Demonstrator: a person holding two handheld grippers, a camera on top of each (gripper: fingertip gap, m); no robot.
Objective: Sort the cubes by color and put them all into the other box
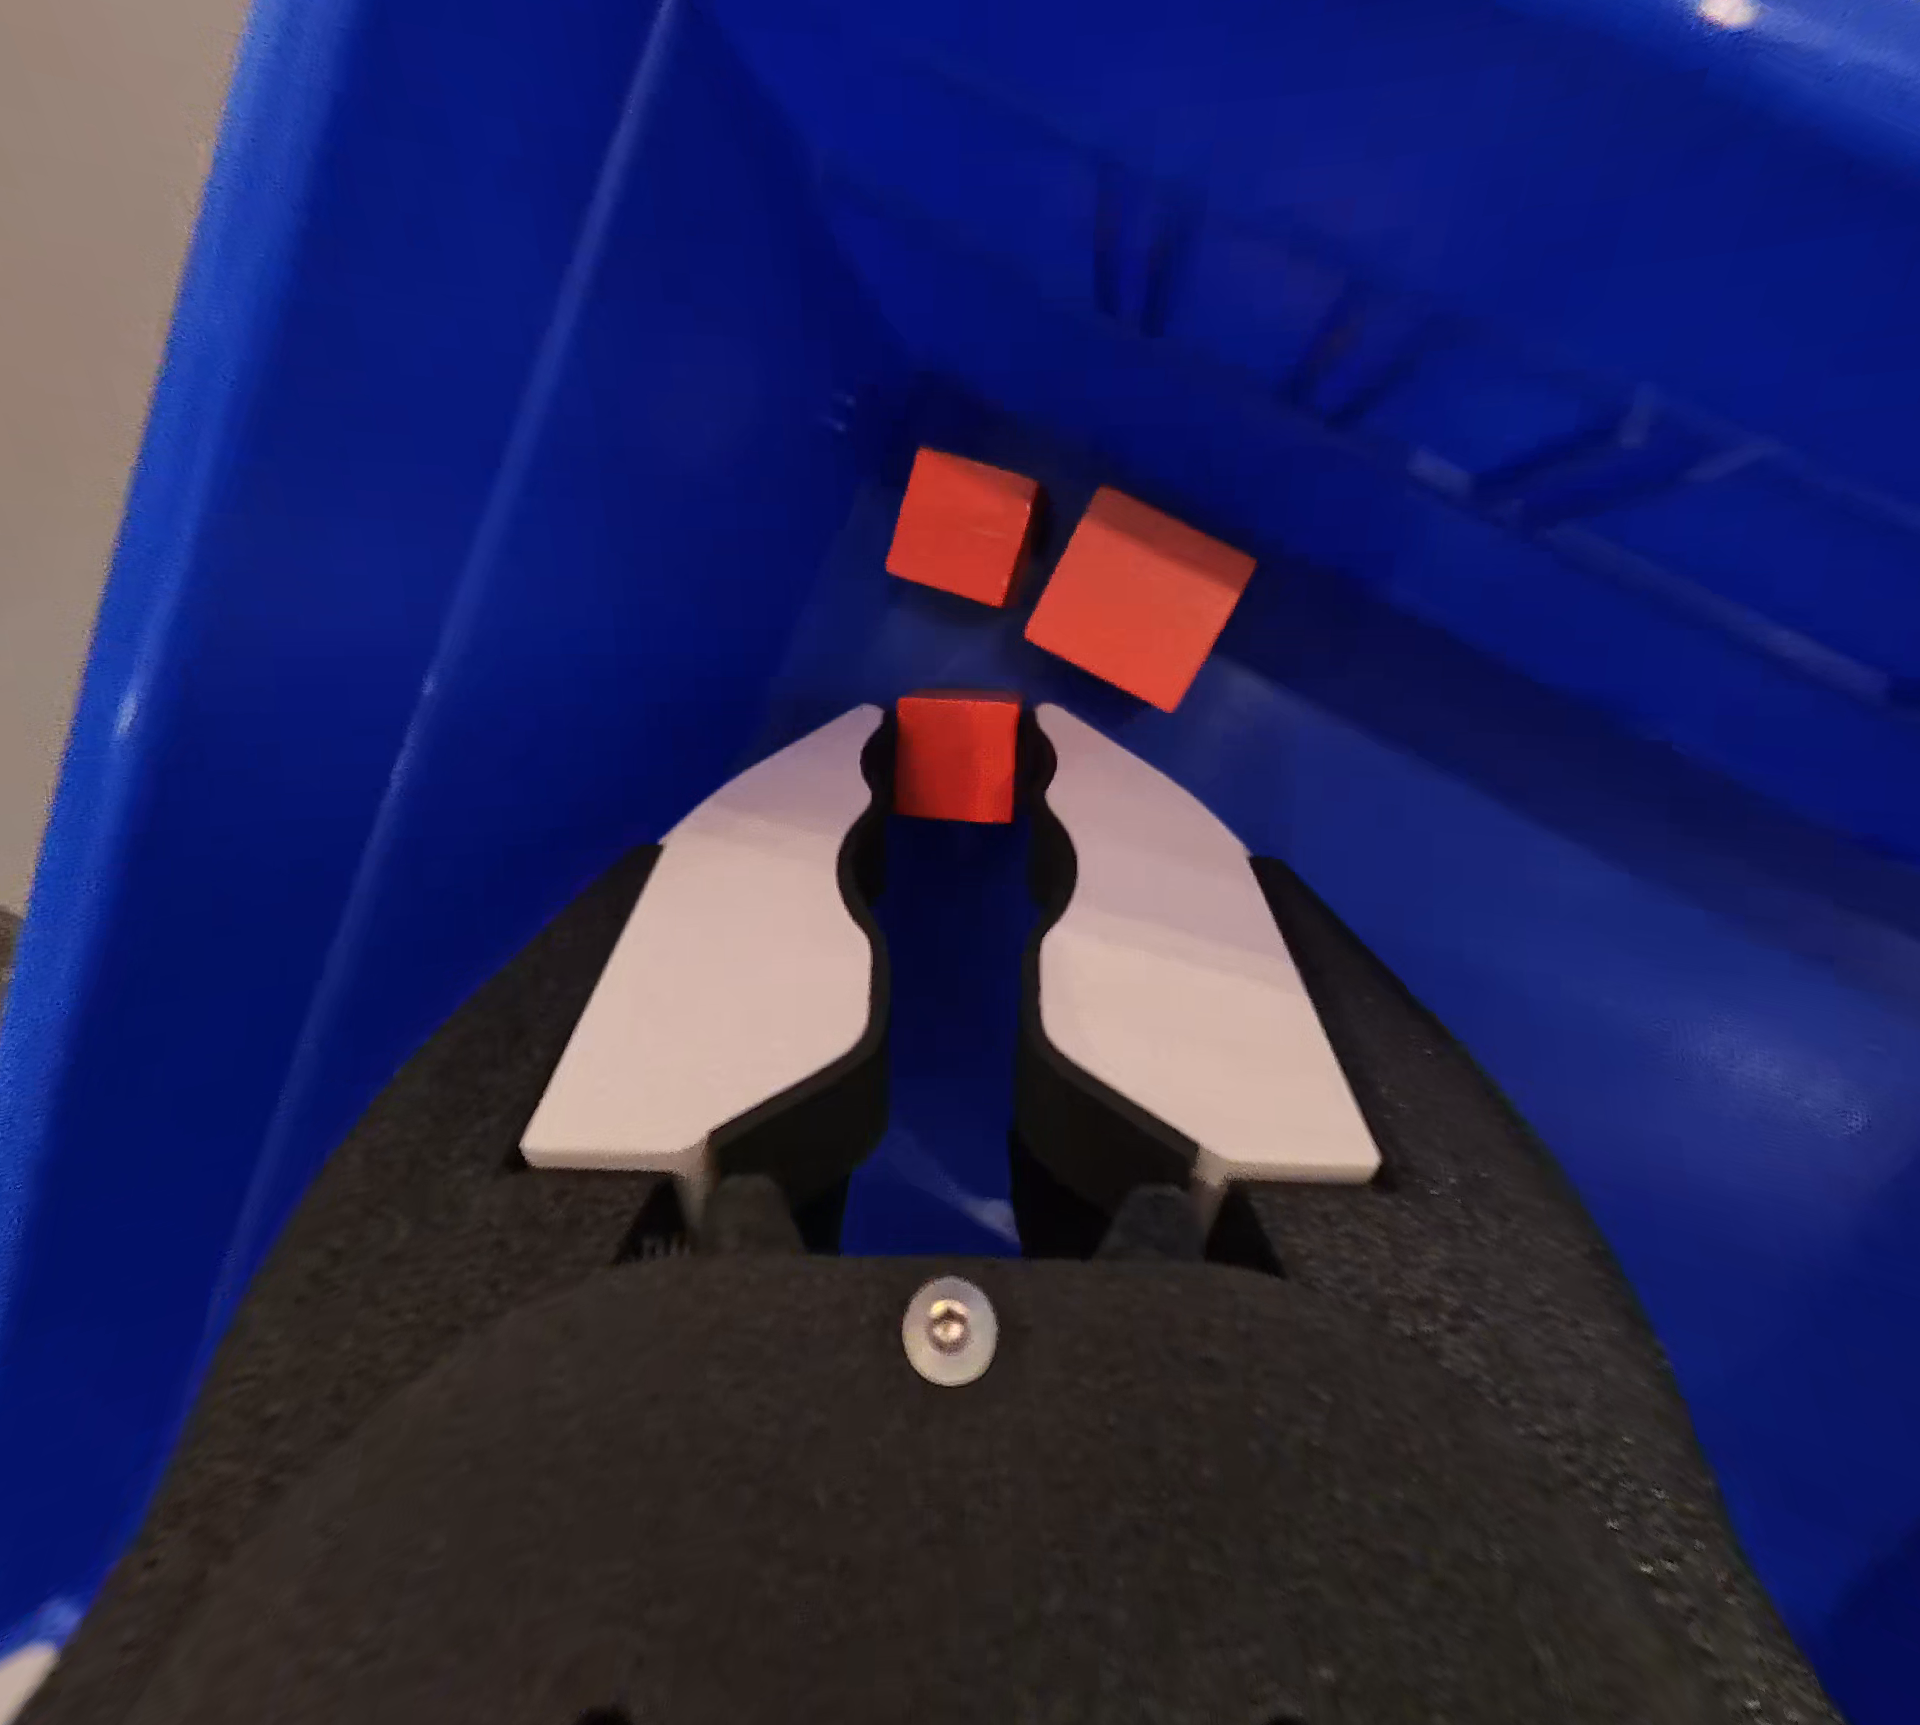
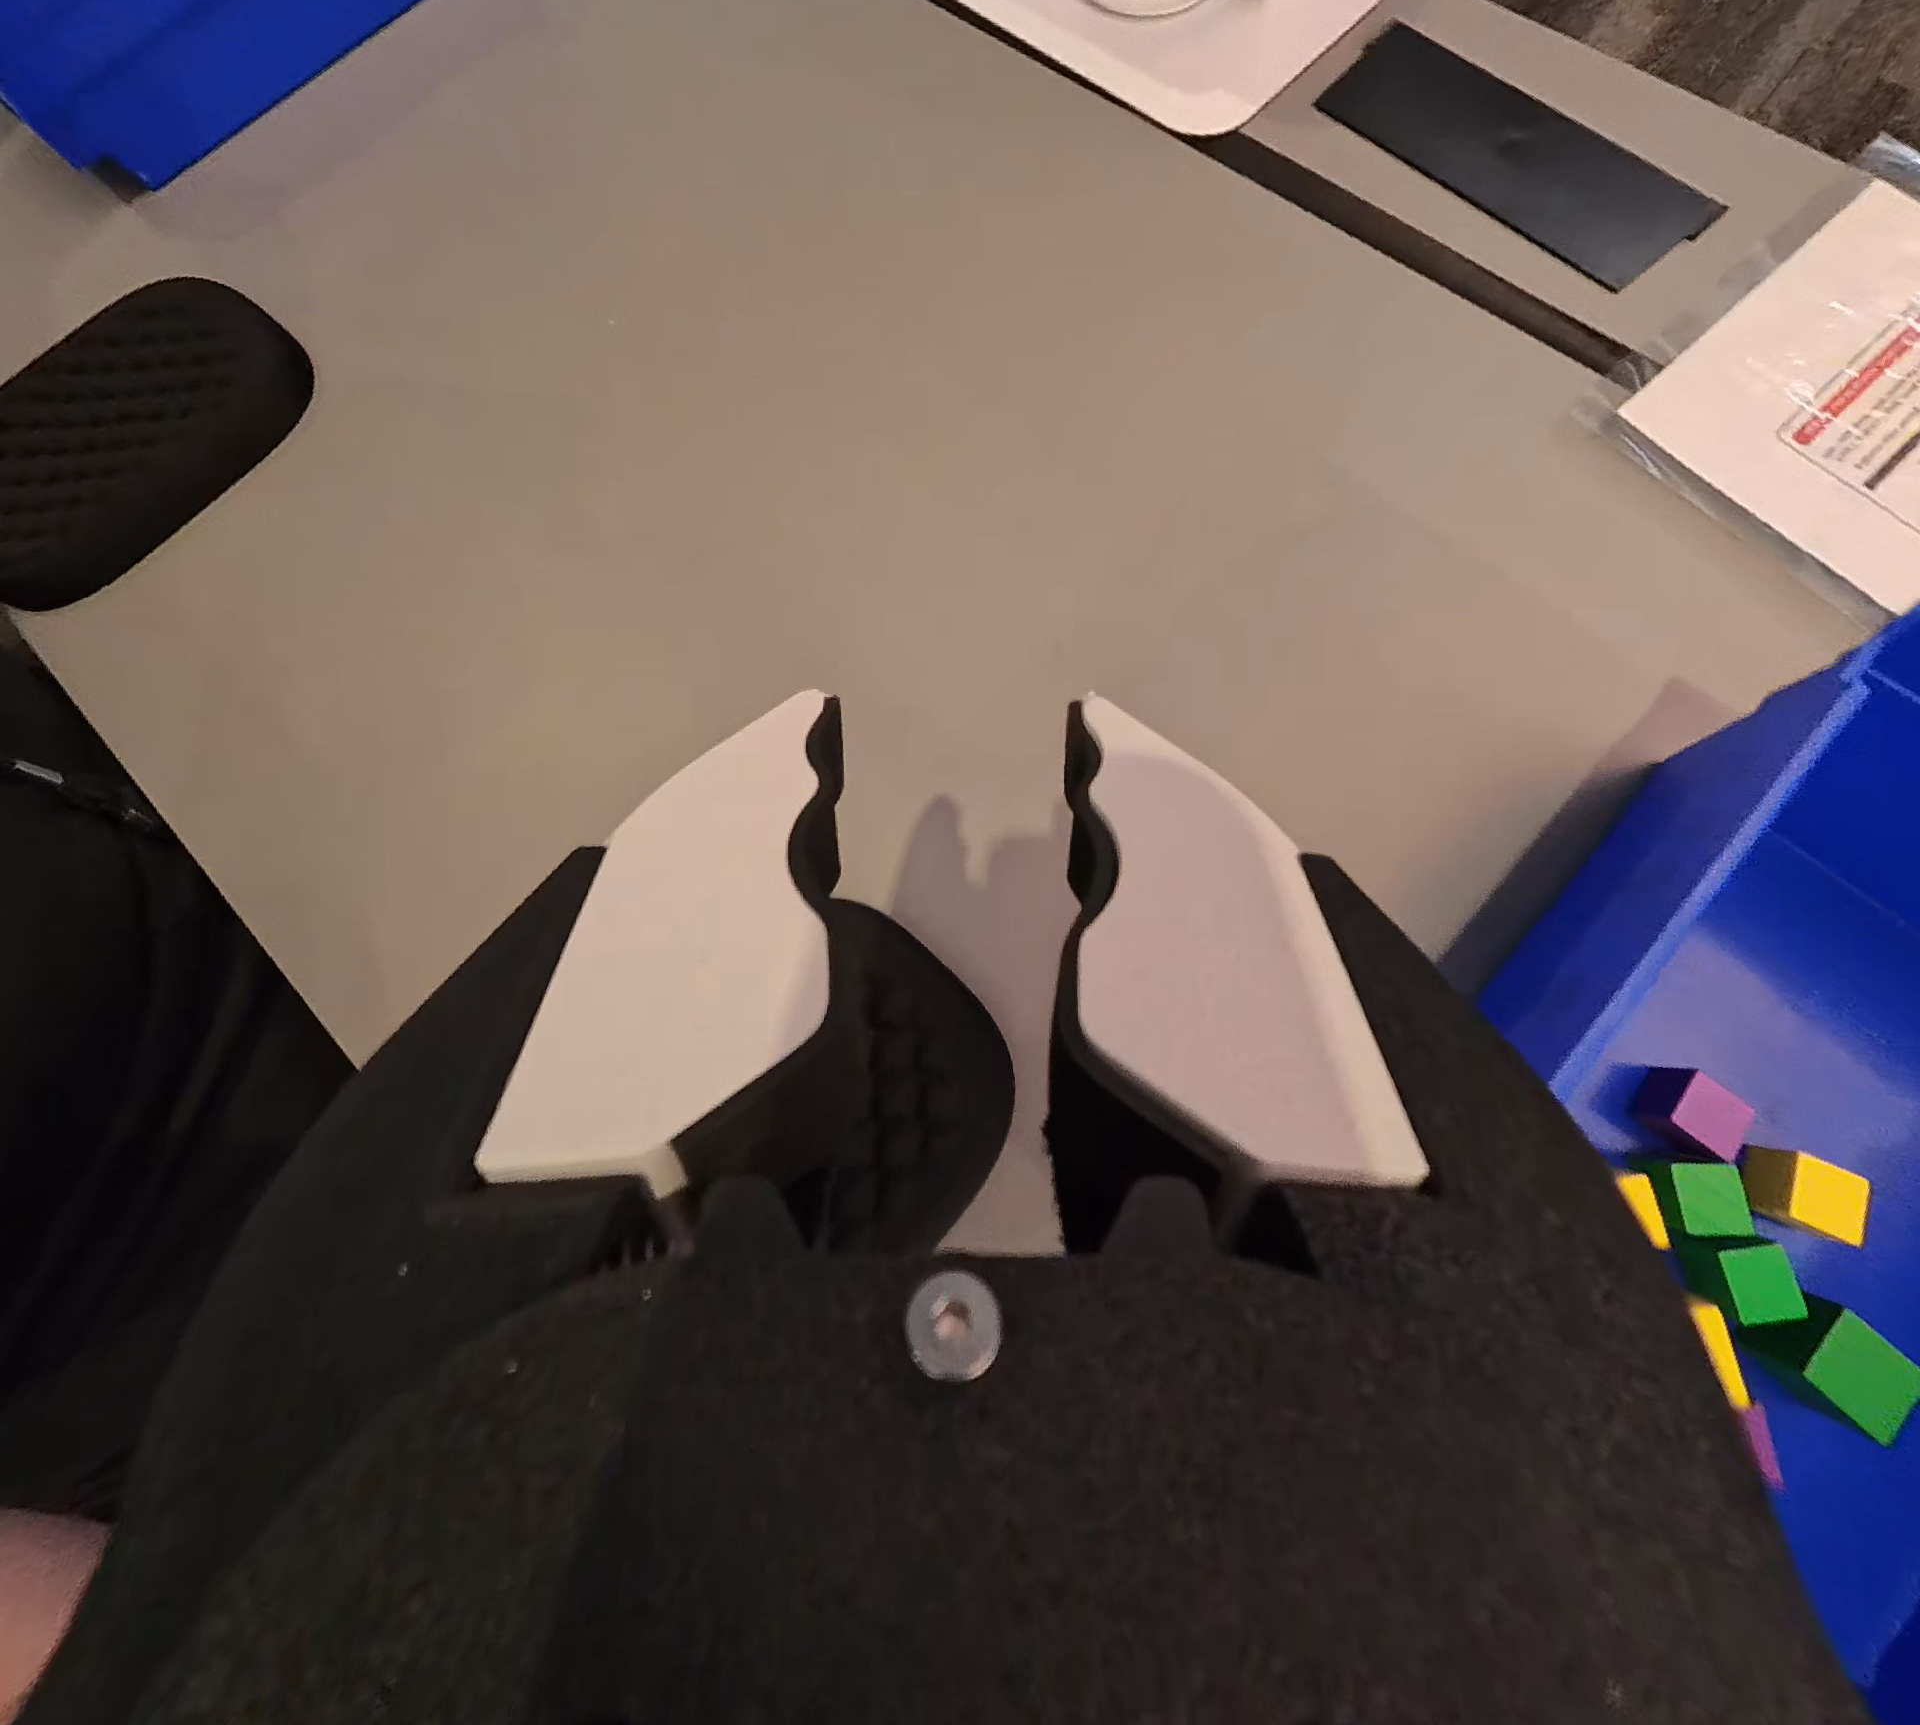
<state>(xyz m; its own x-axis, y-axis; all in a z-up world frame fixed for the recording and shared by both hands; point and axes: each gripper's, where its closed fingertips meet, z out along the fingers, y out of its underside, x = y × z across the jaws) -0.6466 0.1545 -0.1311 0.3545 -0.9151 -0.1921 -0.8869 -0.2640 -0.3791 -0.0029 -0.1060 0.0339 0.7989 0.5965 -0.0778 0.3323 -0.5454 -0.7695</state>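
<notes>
the left tool (image 1: pixel 956 725) reaches down into a blue plastic bin (image 1: pixel 520 532), its two white fingers clamped on a small red cube (image 1: pixel 954 756) held right at the tips. just beyond it, in the corner of the bin where two walls meet the floor, lie two more red cubes: a smaller-looking one (image 1: pixel 961 525) to the left and a larger-looking, tilted one (image 1: pixel 1138 597) to the right, close beside each other with a narrow dark gap between them. the held cube sits near both but whether it touches the bin floor cannot be told.

the right tool (image 2: pixel 954 719) hangs over the bare grey desk (image 2: pixel 831 428) with its fingers spread apart and nothing between them; its shadow falls on the desk just beneath. at the lower right of the right wrist view stands a second blue bin (image 2: pixel 1714 896), partly hidden by the tool body, holding a loose heap of cubes: a purple cube (image 2: pixel 1709 1127) at the top, a yellow cube (image 2: pixel 1813 1197) beside it, and several green cubes (image 2: pixel 1766 1286) below, with slivers of other yellow and purple ones at the tool's edge. another blue bin (image 2: pixel 239 13) sits at the far left corner of the desk, well apart from the first. a white stand base (image 2: pixel 1153 13) rests at the far edge, a sheet of paper in a clear sleeve (image 2: pixel 1787 428) lies at the right, and a black mesh pad (image 2: pixel 135 439) shows at the left.
</notes>
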